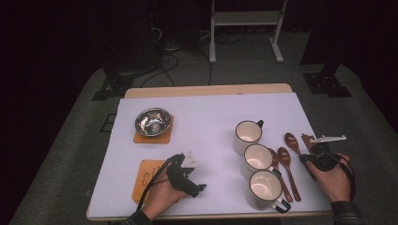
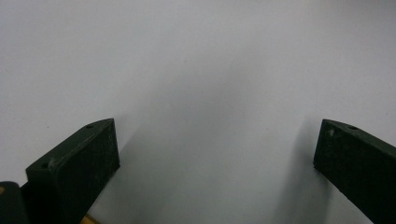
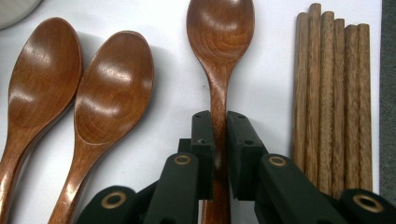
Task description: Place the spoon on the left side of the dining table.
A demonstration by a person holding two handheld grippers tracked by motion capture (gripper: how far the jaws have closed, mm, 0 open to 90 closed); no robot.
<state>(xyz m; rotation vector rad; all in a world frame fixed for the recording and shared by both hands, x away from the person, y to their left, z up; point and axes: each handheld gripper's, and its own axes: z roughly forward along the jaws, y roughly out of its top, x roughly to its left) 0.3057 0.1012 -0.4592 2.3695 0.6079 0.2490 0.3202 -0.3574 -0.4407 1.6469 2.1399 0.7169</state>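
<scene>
Wooden, glossy brown spoon [image 3: 219, 42] is lying on the white table cover [image 1: 206, 136] beside a bundle of wooden chopsticks [image 3: 334, 93]; the right gripper [image 3: 219, 135] is clamping its handle, while the left gripper [image 2: 215, 154] is resting wide open, holding nothing.

In the right gripper view, the black jaws hide the brown wooden spoon's [image 3: 219, 42] handle, and the bundle of brown wooden chopsticks [image 3: 332, 93] runs past the bottom edge.
</scene>
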